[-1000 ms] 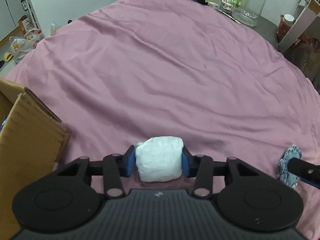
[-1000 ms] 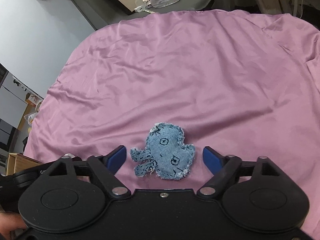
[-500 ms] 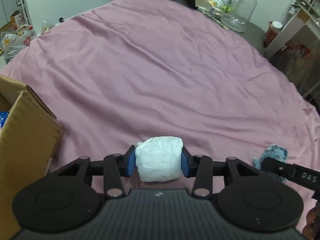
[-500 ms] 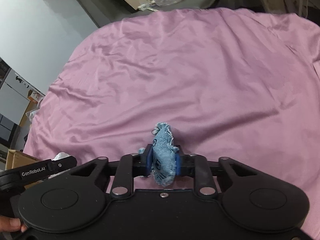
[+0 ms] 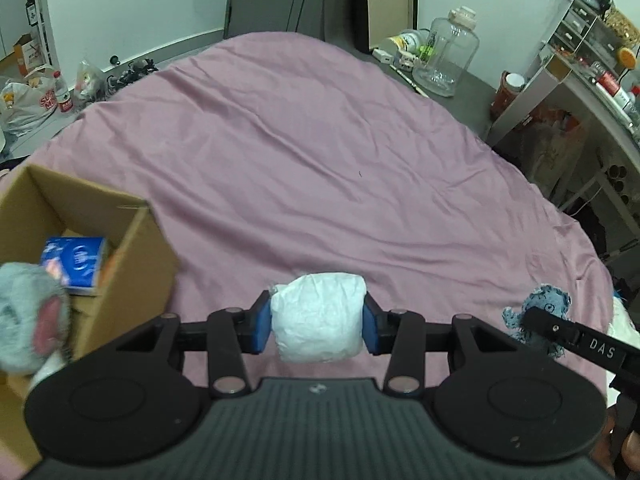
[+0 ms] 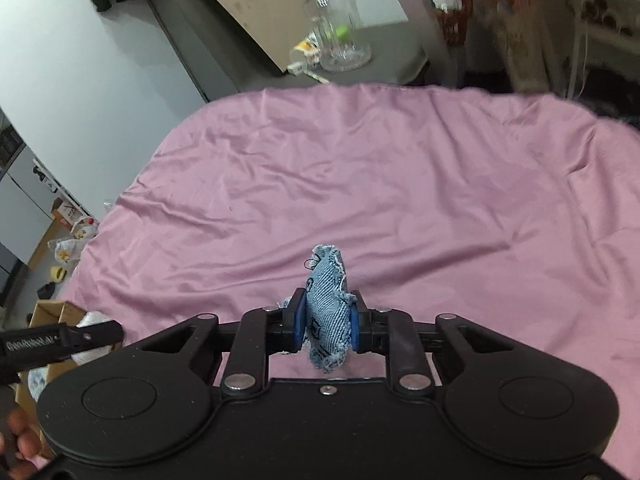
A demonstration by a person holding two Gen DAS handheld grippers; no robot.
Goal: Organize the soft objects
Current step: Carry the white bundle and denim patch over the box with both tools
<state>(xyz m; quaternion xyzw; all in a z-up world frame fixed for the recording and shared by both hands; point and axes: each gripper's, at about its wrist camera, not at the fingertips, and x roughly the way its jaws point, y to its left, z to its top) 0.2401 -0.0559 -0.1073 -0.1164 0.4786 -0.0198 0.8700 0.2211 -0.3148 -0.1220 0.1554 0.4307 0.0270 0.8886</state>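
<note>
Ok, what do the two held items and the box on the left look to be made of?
The white bundle in the left gripper looks like crinkled thin plastic or tissue wrap, matte with fine creases. The denim toy in the right gripper is light blue woven fabric with frayed edges and dark drawn marks. The cardboard box is plain brown corrugated board, matte.

Even indoor light, soft shadows, strong fisheye warp, bg blurred in right view.

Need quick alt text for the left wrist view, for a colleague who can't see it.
The left gripper is shut on a white soft bundle above a pink bedsheet. An open cardboard box at left holds a blue packet and grey plush.
</note>
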